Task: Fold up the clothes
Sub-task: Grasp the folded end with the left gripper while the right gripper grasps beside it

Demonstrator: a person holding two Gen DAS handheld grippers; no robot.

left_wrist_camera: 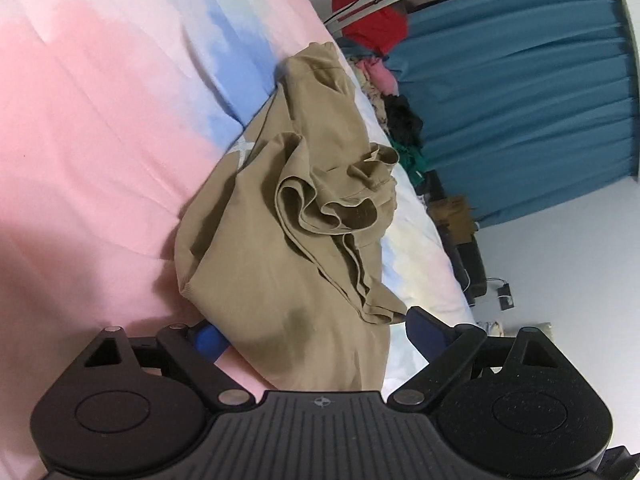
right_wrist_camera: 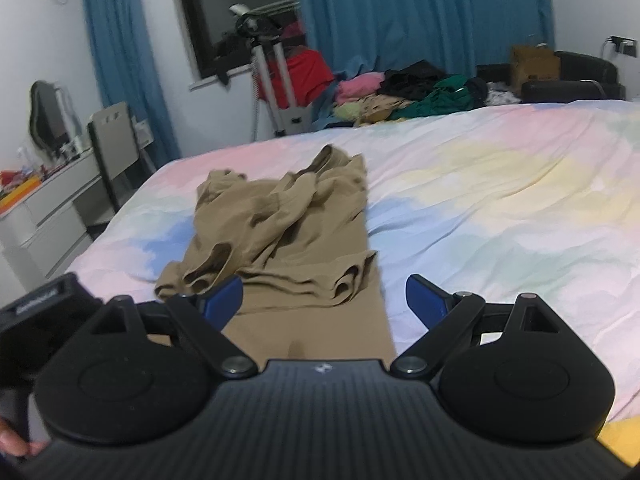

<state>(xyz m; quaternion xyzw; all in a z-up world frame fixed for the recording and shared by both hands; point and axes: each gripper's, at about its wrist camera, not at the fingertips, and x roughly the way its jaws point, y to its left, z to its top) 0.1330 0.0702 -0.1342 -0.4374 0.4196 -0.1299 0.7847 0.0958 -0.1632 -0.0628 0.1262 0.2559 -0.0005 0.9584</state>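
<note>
Both tools have their jaws spread wide with nothing clamped. The left gripper is rolled sideways, so the bed runs at a slant in its view. Its blue-padded fingers straddle the near hem of the tan garment; the cloth lies in the gap between them and laps over the inner edge of one finger, so whether it touches the pad I cannot tell.

The right gripper sits level and low, pointing straight along the bed. Its fingers also frame the tan garment, whose flat smooth lower panel runs under the gap toward the tool's ribbed black body.

Farther out from the jaws the garment turns untidy: soft, thin knit bunched into wavy folds, with ruffled hems and a crumpled sleeve heaped on top. It lies on a pastel bedsheet, pink, blue and yellow in cloudy patches, lightly creased.

Beyond the far edge of the bed sits a mixed pile of clothes, and behind it hang pleated teal curtains.
</note>
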